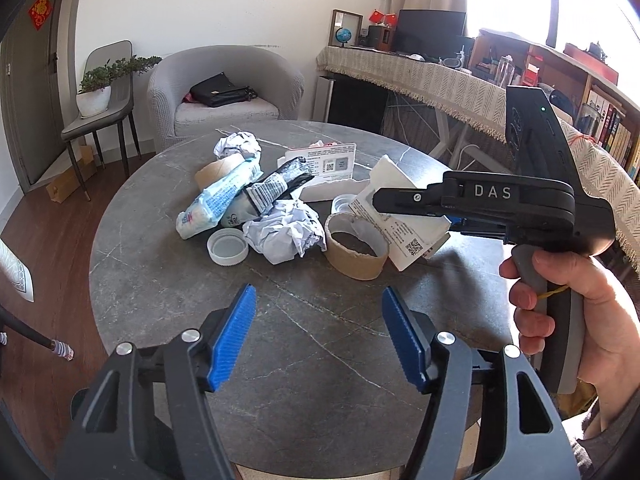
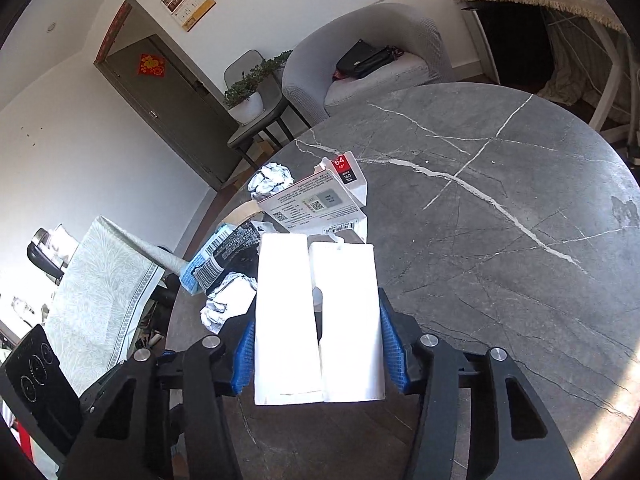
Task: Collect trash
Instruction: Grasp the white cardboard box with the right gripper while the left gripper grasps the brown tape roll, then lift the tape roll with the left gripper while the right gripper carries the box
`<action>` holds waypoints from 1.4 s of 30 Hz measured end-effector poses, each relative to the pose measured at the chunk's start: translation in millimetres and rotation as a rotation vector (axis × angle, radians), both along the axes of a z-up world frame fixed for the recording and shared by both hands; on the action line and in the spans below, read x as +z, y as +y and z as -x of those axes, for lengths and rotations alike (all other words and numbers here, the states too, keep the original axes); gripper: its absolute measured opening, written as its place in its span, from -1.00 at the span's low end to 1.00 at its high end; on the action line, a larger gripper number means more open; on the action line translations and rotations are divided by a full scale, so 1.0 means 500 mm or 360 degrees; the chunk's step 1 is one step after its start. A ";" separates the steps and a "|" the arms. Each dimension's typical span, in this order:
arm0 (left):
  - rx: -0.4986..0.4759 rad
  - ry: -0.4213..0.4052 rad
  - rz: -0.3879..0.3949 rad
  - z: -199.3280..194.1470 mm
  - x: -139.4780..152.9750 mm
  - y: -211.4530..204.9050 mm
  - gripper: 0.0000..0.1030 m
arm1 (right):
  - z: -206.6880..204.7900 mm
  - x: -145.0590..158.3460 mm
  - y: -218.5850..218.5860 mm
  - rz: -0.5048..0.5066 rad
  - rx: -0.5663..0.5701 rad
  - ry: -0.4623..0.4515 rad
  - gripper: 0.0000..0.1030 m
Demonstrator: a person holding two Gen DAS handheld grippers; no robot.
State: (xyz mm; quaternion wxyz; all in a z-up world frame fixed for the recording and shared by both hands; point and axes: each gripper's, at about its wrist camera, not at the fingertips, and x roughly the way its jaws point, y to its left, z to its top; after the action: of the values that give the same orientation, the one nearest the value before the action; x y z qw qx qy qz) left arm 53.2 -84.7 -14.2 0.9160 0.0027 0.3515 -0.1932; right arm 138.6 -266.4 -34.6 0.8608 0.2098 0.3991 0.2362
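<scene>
- The trash lies in a loose heap on the round grey marble table (image 1: 280,360): crumpled paper (image 1: 286,234), a blue-and-white plastic wrapper (image 1: 218,200), a cardboard tape ring (image 1: 356,250), a white cap (image 1: 227,247) and torn card packaging (image 1: 324,164).
- The right gripper (image 2: 318,344) has its blue pads against both sides of a white folded box (image 2: 318,316), which sits between the jaws at the near edge of the heap; it appears gripped.
- To do this well, the hold should stay square on the box's flat sides, since thin card can buckle or slip, and the lift should go straight up so the box's far end does not drag the packaging behind it.
- The left gripper (image 1: 318,330) hangs with its jaws apart and nothing between them, over bare table short of the heap.
- Its nearest pieces are the tape ring and the crumpled paper; the paper looks the easier to pinch.
- The right gripper's body crosses above the heap's right side, so the left one is better kept to the left pieces.
- A grey armchair (image 1: 224,92) with a black bag (image 1: 220,90) stands beyond the table; no bin is visible.
</scene>
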 end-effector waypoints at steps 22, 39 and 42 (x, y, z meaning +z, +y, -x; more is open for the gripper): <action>0.0001 0.0137 0.0003 -0.082 -0.041 -0.093 0.03 | 0.040 0.039 -0.095 -0.0089 -0.0064 -0.0119 -0.04; 0.0110 0.0169 -0.0023 -0.141 -0.033 -0.113 -0.06 | 0.062 0.043 -0.144 -0.0085 -0.0067 -0.0132 -0.04; 0.0108 0.0163 0.0000 -0.138 -0.032 -0.108 -0.09 | 0.065 0.048 -0.142 -0.0077 -0.0066 -0.0139 -0.04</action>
State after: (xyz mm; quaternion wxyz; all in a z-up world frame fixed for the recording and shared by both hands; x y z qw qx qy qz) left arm 122.2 -138.7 -30.0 0.9028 -0.0191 0.3979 -0.1618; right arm 106.2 -337.6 -10.4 0.8768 0.2282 0.3509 0.2367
